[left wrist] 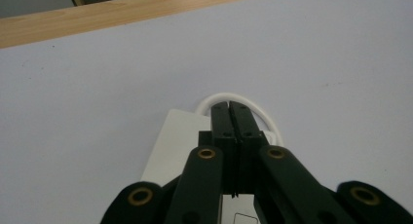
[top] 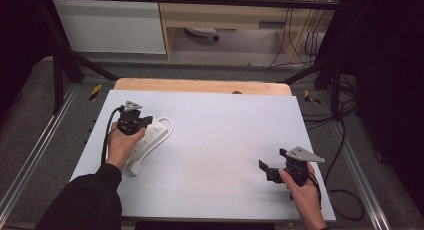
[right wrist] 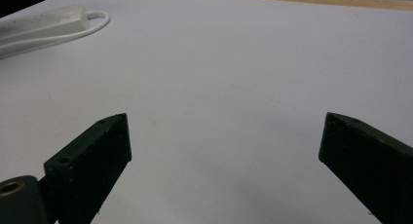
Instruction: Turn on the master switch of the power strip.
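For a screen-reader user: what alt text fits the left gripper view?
The left gripper, jaws shut together with nothing between them, hovers over a white power strip on the pale table; its white cord loops past the tips.

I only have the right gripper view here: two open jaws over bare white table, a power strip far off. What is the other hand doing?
Observer: The left gripper hangs over the white power strip, by the high view.
Reviewer: Open or shut?
Observer: Shut; in the left gripper view its jaws meet, nothing between them.
Reviewer: Where does the strip's cord go?
Observer: The white cord loops round past the strip's far end.
Reviewer: And my gripper's place?
Observer: The right gripper is near the table's right front corner.
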